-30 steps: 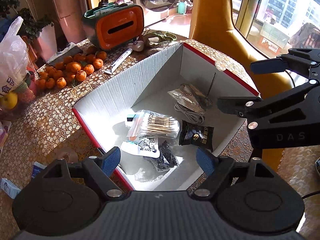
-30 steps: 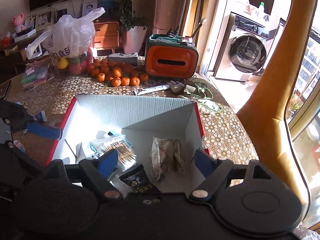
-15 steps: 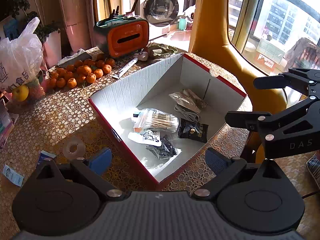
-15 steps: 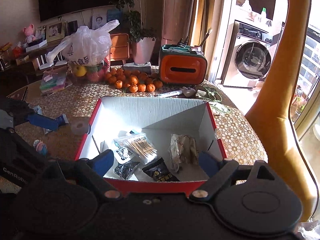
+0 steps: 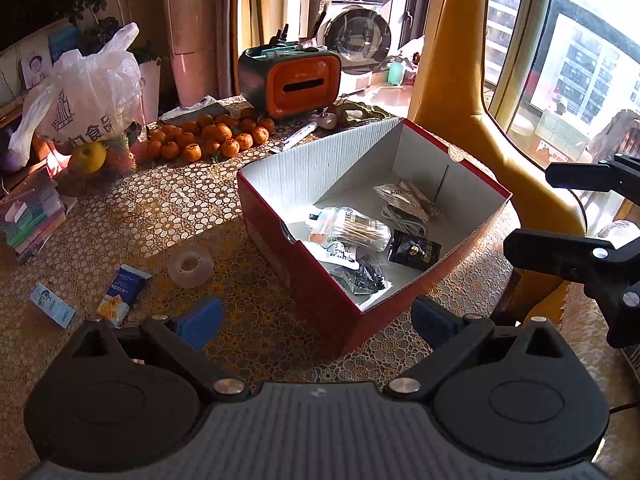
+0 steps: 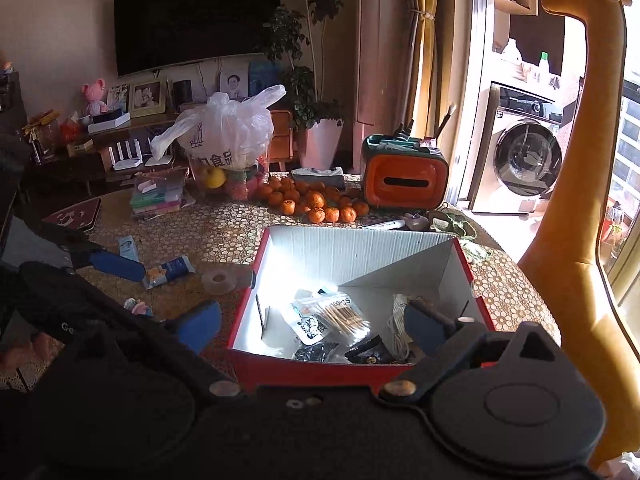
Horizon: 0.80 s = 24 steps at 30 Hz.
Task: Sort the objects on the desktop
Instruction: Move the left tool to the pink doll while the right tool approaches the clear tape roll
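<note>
On table left of the red box [image 5: 316,276], still unsorted: clear tape roll [image 5: 190,265], blue-white tube [image 5: 121,293], small blue packet [image 5: 52,311]. Box already holds cotton-swab bag [image 5: 356,229], black sachet [image 5: 414,249], cable pack [image 5: 404,196] etc.

Handling, my guess: tape roll is light, stiff, smooth-sided, so pinch across the ring wall or through the hole. Tube is soft and light; grab mid-body. Packet lies flat and thin, prob. hardest; take it by an edge.

Left gripper [image 5: 316,318] spread wide, nothing held. Right gripper [image 6: 312,326] also wide, empty.

Vs 1 s ago: both grippers have pulled back and up from over the box; more table now shows, incl. the loose items.
</note>
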### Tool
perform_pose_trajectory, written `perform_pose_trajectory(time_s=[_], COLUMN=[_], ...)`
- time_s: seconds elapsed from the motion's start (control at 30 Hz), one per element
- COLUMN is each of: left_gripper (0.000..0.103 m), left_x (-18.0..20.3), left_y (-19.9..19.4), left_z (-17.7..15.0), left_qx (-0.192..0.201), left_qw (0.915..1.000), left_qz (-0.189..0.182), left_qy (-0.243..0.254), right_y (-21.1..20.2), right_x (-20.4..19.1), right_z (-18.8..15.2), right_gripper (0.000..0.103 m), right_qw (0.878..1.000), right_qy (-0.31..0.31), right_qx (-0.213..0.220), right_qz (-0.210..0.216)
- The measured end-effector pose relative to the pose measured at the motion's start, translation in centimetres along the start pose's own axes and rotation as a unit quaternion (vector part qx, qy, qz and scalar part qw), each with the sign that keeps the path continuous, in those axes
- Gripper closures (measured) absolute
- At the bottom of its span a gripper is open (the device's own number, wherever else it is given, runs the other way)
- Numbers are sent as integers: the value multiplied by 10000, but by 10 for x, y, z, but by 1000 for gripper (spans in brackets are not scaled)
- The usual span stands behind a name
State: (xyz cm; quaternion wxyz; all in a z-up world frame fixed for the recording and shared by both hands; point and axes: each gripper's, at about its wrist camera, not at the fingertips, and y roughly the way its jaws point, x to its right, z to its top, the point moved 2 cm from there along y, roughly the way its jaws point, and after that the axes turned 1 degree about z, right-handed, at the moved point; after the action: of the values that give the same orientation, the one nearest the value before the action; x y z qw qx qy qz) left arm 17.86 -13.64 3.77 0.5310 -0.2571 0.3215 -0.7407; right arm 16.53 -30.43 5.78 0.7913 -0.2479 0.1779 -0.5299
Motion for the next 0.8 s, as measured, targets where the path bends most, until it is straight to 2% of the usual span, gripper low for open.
perform_pose_trajectory(time_s=[0.33, 0.53, 0.8], left_gripper=[2, 2, 0], left_x=[-21, -34, -53], left_y=[-21, -28, -33], left_z=[-28, -50, -83], left_qx=[204, 330, 364], left_qw=[9995, 9984, 9965], left_qz=[227, 289, 296], left_qy=[-125, -365, -690], right_y=[-5, -2, 9], right_x=[-25, -36, -66], right_z=[-10, -11, -6], right_gripper=[5, 4, 4], right_qw=[9999, 9990, 9981], right_qy=[-2, 295, 229], right_qx=[117, 205, 275], right_qz=[70, 257, 510])
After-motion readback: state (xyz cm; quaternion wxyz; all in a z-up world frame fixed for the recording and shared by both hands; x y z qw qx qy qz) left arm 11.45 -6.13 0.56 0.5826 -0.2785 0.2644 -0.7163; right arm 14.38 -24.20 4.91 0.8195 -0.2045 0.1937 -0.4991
